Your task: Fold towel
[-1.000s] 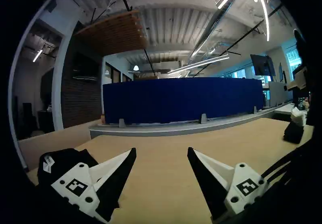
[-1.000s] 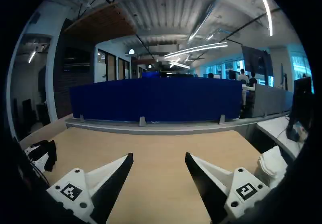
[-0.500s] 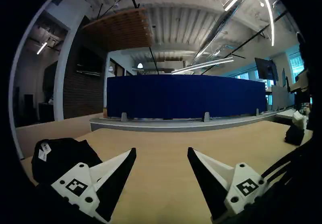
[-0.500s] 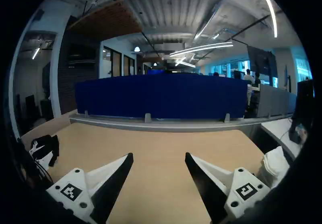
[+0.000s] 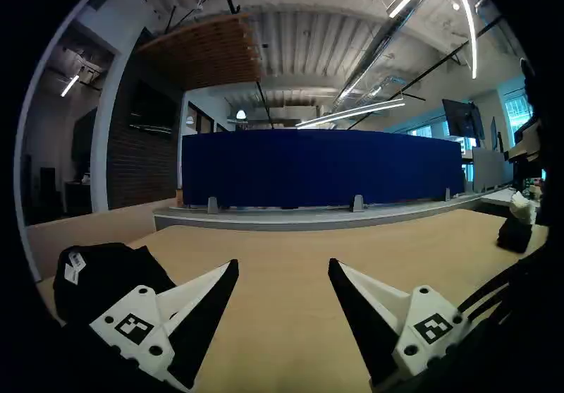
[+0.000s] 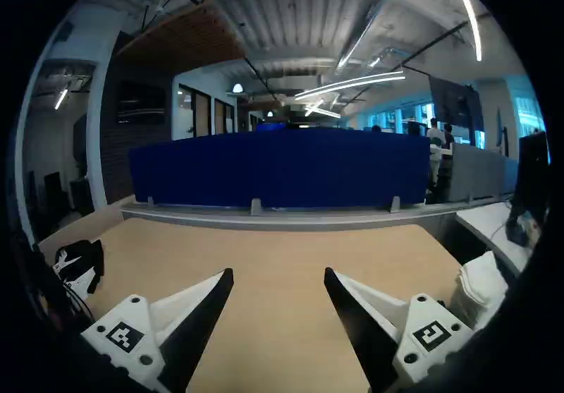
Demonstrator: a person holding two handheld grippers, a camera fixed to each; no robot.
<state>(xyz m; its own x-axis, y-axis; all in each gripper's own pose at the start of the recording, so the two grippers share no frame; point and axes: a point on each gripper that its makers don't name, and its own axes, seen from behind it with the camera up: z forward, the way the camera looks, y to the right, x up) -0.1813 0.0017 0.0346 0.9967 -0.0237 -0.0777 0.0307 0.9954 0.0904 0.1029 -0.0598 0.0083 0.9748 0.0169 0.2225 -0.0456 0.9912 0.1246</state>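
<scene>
Gaping over one table (image 5: 282, 315): left claw (image 5: 283, 263), right claw (image 6: 278, 271), one towel (image 5: 106, 279).

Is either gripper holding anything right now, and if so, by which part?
Nothing is held. The left gripper and the right gripper are both open above the wooden table, with nothing between their fingers.

Light wooden table (image 5: 282, 322) spans ahead of left gripper (image 5: 283, 261); black towel (image 5: 106, 276) with white tag lies on it, left of that gripper. White towel stack (image 6: 483, 287) lies right of right gripper (image 6: 278, 271)
</scene>
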